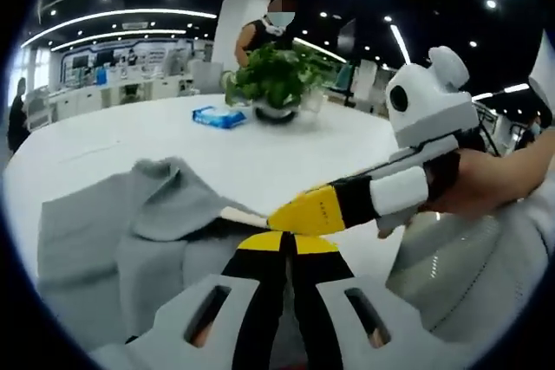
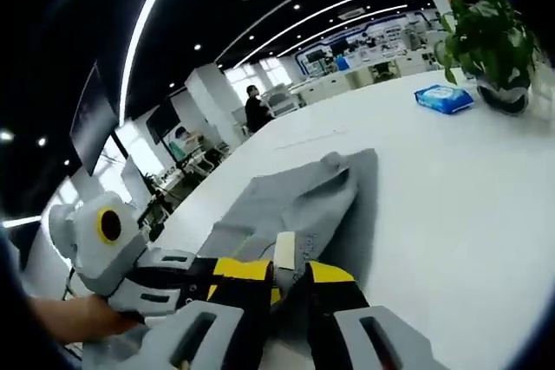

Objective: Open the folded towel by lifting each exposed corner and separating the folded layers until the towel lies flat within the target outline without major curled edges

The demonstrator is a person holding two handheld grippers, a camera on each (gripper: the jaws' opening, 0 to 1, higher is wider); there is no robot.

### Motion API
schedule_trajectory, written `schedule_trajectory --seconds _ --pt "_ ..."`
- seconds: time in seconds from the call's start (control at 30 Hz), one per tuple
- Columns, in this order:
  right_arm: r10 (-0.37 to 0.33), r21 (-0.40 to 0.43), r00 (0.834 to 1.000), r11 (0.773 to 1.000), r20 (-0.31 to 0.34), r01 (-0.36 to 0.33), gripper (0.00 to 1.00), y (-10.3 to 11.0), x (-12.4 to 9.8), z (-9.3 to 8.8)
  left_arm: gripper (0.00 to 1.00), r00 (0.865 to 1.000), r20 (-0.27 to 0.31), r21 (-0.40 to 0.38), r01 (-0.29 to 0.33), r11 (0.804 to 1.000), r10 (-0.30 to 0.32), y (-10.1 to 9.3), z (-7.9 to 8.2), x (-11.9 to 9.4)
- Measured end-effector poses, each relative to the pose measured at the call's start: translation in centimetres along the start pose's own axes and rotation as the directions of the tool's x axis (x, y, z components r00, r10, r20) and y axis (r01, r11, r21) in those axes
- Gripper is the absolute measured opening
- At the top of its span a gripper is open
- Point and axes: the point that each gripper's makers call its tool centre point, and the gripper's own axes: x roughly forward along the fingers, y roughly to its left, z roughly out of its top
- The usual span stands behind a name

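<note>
The white table [image 1: 260, 162] spans both views, its bare top reaching from 9 o'clock to 2 o'clock in the left gripper view and toward 3 o'clock in the right gripper view. On it lies the grey towel [image 1: 130, 240], still bunched and folded, with a raised ridge at about 10 o'clock of the left gripper view; in the right gripper view the towel [image 2: 295, 201] runs from the centre up toward 12 o'clock.

The right gripper [image 1: 286, 214] enters the left gripper view from 3 o'clock, its yellow tips narrowed onto a thin pale towel edge at the centre. The left gripper [image 1: 288, 244] rises from 6 o'clock with its jaws pressed nearly together, touching the towel just beneath the other gripper's tip; whether cloth is pinched between them cannot be told. In the right gripper view the right gripper [image 2: 286, 273] holds a pale strip of towel edge between its jaws.

A potted green plant [image 1: 276, 82] stands at 12 o'clock of the left gripper view, with a blue wipes pack [image 1: 218, 116] just beside it at 11 o'clock.
</note>
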Motion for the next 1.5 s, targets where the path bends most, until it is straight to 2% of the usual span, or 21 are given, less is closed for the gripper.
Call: schedule_trajectory --seconds 0.07,0.13,0.27,0.3,0.33,0.37,0.4,0.47,0.5,0.53,0.6,0.7,0.8,0.93,1.03,1.1,1.17,1.27,1.37,1.5 --pt "-0.009 -0.016 1.0 1.0 -0.011 0.008 0.12 -0.1 0.1 -0.1 0.01 1.0 -0.028 0.074 -0.005 0.997 0.008 -0.1 -0.2 0.0" --pt "-0.011 0.021 0.999 1.0 -0.033 0.012 0.11 -0.3 0.0 -0.6 0.01 0.999 -0.042 0.133 -0.011 0.991 0.017 -0.1 -0.3 0.0" --pt "-0.018 0.078 0.997 0.997 -0.069 0.023 0.06 -0.9 0.0 -1.2 0.01 0.998 -0.062 0.136 -0.008 0.991 0.016 -0.4 -0.7 0.1" --pt "-0.036 0.086 0.995 0.995 -0.096 0.044 0.0 -1.2 -0.1 -1.7 0.01 0.998 -0.066 0.152 -0.005 0.988 0.015 -0.5 -0.7 0.1" --pt "-0.049 0.083 0.989 0.995 -0.143 0.061 0.0 -1.4 -0.4 -2.5 0.0 1.0 -0.018 0.206 0.006 0.979 -0.002 -0.8 0.2 0.2" --pt "-0.036 0.09 0.99 0.995 -0.134 0.048 0.0 -1.2 -0.2 -2.3 0.0 0.999 -0.038 0.172 -0.016 0.985 0.023 -0.4 -0.3 -0.1" --pt "-0.041 0.089 0.99 0.995 -0.132 0.053 0.0 -1.3 -0.2 -2.3 0.0 1.0 0.031 0.149 -0.002 0.989 -0.002 -0.6 1.0 -0.1" --pt "-0.035 0.08 0.991 0.996 -0.129 0.046 0.0 -1.1 -0.2 -2.2 0.0 1.0 0.026 0.039 0.008 0.999 -0.009 -0.3 0.7 -0.1" --pt "-0.041 0.075 0.991 0.996 -0.129 0.05 0.0 -1.1 -0.2 -2.2 0.0 1.0 0.009 0.015 0.011 1.0 -0.011 -0.2 0.5 -0.2" --pt "-0.047 0.069 0.99 0.996 -0.131 0.057 0.0 -1.3 -0.2 -2.3 0.0 1.0 -0.006 0.023 0.003 1.0 -0.003 0.1 0.3 -0.3" --pt "-0.054 0.061 0.99 0.996 -0.129 0.062 0.0 -1.5 -0.2 -2.2 0.0 1.0 0.006 0.038 -0.022 0.999 0.022 0.7 0.5 -0.4" --pt "-0.056 0.068 0.991 0.996 -0.126 0.065 0.0 -1.6 0.0 -2.1 0.0 0.999 0.002 0.016 -0.032 0.999 0.032 1.0 0.4 -0.5" --pt "-0.072 0.063 0.99 0.995 -0.12 0.08 0.0 -2.0 -0.2 -1.9 0.0 0.997 -0.033 0.061 -0.068 0.996 0.071 1.7 -0.3 -0.7" --pt "-0.098 0.068 0.99 0.992 -0.102 0.106 0.0 -3.2 -0.7 -1.2 0.0 0.993 -0.053 0.052 -0.105 0.993 0.108 2.5 -0.7 -0.7" --pt "-0.148 0.05 0.984 0.987 -0.097 0.153 0.0 -4.9 -1.3 -0.6 0.0 0.984 -0.072 0.029 -0.161 0.987 0.163 3.7 -1.2 -1.1" --pt "-0.158 0.057 0.983 0.985 -0.093 0.163 0.0 -5.7 -1.6 -0.2 0.0 0.97 -0.099 -0.002 -0.221 0.975 0.22 5.0 -1.8 -1.6" --pt "-0.168 0.062 0.981 0.983 -0.093 0.174 0.0 -6.3 -1.8 -0.1 0.0 0.95 -0.128 -0.022 -0.291 0.957 0.286 6.5 -2.5 -2.2" --pt "-0.187 0.053 0.978 0.98 -0.093 0.193 0.0 -7.1 -2.2 0.1 0.0 0.936 -0.15 -0.067 -0.331 0.941 0.319 7.6 -3.2 -2.6" --pt "-0.2 0.042 0.975 0.978 -0.097 0.205 0.0 -8.0 -2.4 0.4 0.0 0.932 -0.154 -0.094 -0.345 0.934 0.329 8.1 -3.5 -2.8" --pt "-0.234 -0.007 0.966 0.972 -0.112 0.235 0.0 -9.8 -3.0 0.7 0.01 0.913 -0.187 -0.115 -0.386 0.915 0.361 8.9 -4.4 -3.1"
